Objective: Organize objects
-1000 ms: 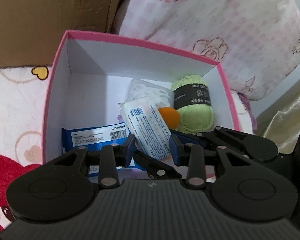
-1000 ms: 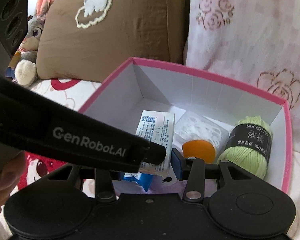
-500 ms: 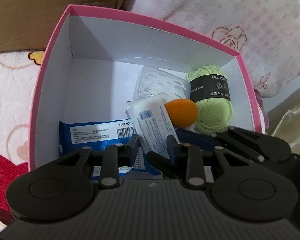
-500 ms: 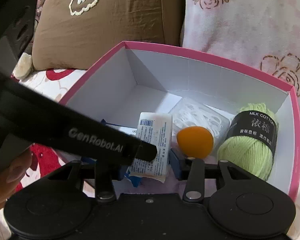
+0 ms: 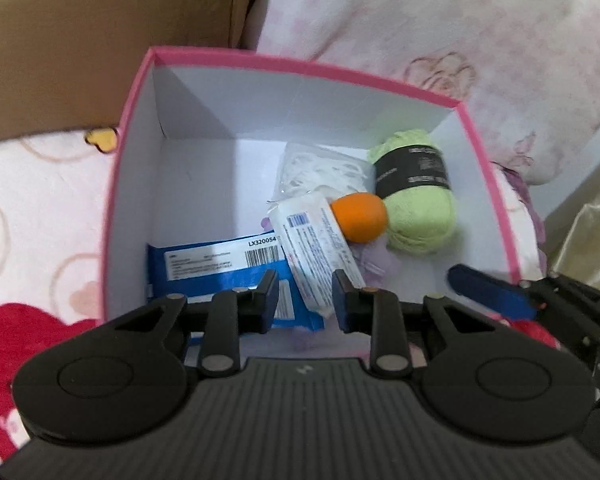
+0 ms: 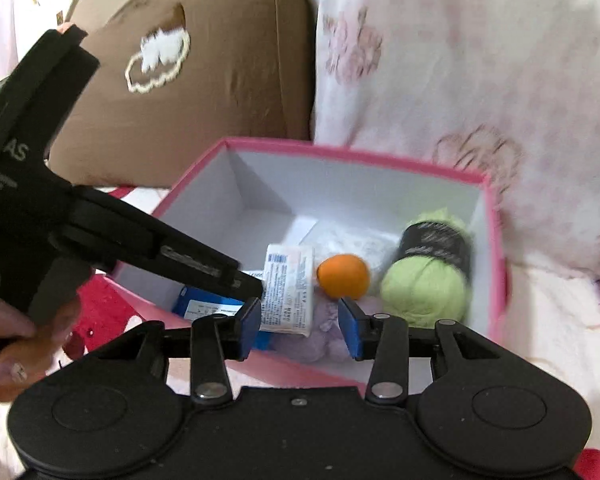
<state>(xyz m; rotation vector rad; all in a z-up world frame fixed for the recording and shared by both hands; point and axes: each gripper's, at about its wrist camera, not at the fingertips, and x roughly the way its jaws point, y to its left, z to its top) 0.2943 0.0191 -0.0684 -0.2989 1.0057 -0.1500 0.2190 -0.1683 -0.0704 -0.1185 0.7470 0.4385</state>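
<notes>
- Pink box [image 5: 339,70] stands open-topped on a pink and red patterned blanket [image 5: 40,220]; behind its left corner leans a brown cushion [image 5: 100,40].
- Against the box's near-left inner wall lies a blue packet [image 5: 212,260], barcode up.
- Just right of it, mid-box, a white labelled packet [image 5: 315,240] rests tilted, overlapping the blue packet's right end.
- Left gripper [image 5: 305,300] reaches over the box's near wall, held in a hand [image 6: 12,340]; its jaws stand narrow about the white packet's near end, but I cannot tell whether the pads press it.
- Behind the white packet, towards the box's far wall, sits a clear bag of white pieces [image 5: 319,168].
- Orange ball [image 5: 359,216] touches the white packet's right side, above a pale purple soft thing [image 5: 375,260].
- Green yarn skein [image 5: 419,208] with a black band fills the box's right side.
- Right gripper [image 6: 298,324] hovers at the box's near wall, its jaws opening, nothing gripped.
- Behind the box's right side rises a pink floral pillow [image 5: 459,40].
</notes>
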